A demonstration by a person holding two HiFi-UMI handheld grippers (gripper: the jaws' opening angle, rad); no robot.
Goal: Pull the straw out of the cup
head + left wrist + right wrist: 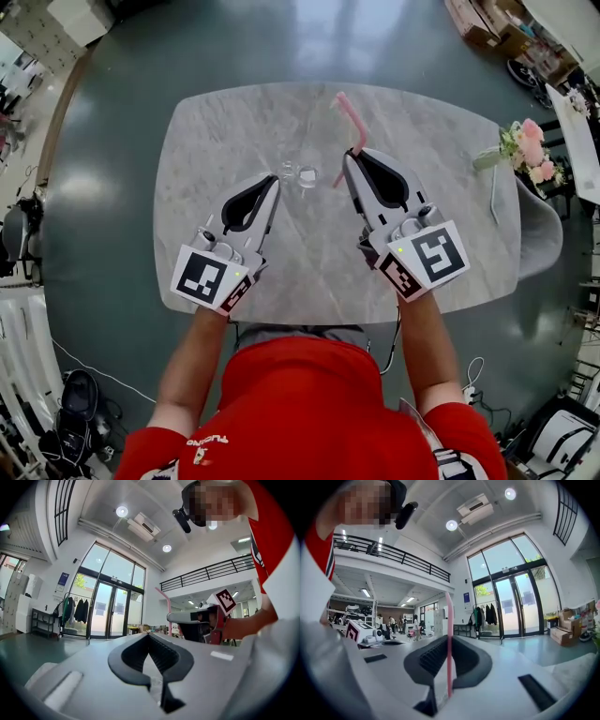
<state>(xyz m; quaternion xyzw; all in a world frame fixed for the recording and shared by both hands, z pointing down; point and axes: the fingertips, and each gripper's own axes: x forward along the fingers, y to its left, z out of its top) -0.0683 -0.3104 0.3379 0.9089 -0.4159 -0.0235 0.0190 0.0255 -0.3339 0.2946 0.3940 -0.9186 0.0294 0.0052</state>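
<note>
A clear glass cup stands near the middle of the marble table. My left gripper reaches it from the left with its jaws closed on the cup's near side; in the left gripper view the tips meet and a glassy patch shows between the jaws. My right gripper is shut on the pink bendy straw, just right of the cup. The straw's lower end hangs beside the cup, outside it. In the right gripper view the straw runs upright between the closed jaws.
A bunch of pink flowers lies at the table's right edge, next to a grey chair. Dark floor surrounds the table. Cables and equipment lie on the floor at lower left and lower right.
</note>
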